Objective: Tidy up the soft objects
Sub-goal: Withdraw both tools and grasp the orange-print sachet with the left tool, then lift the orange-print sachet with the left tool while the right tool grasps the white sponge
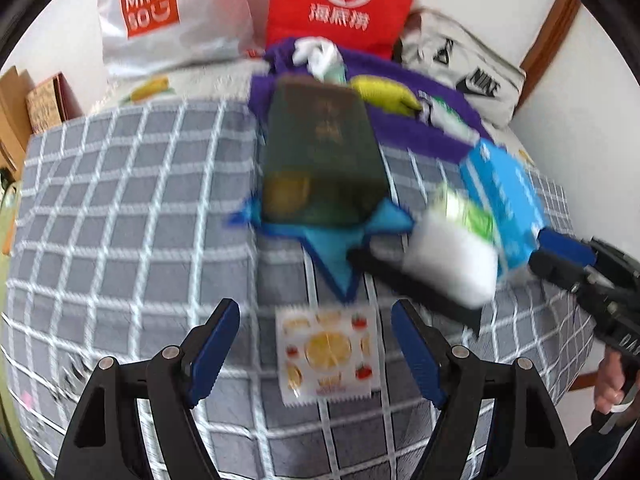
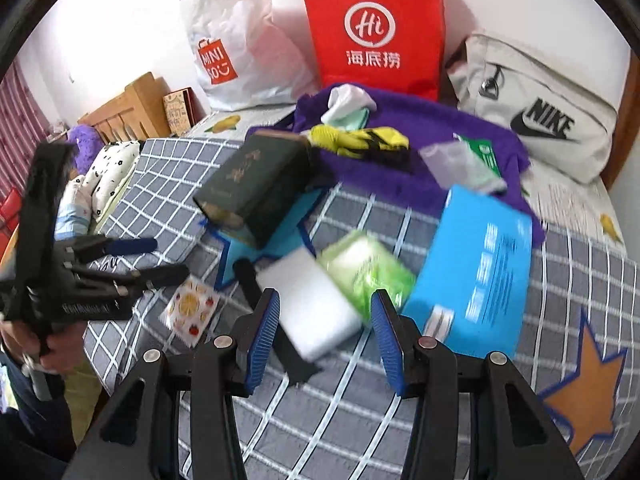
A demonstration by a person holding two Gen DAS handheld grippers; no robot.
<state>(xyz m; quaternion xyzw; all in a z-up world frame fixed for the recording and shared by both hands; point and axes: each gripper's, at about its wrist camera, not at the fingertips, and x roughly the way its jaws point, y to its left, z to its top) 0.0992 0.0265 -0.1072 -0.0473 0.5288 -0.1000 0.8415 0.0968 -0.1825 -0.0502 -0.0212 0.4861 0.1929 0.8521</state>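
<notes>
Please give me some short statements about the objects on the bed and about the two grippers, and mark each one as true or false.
1. The left gripper holds the fruit-print packet. False: its jaws stand open, with the packet lying flat on the checked bedcover between them.
2. The red paper bag stands upright at the wall. True.
3. The dark green box lies on the grey Nike bag. False: it rests on the bedcover, partly over a blue star patch.
4. The yellow-and-black gloves lie on the purple fleece. True.
5. The right gripper is empty. True.
</notes>
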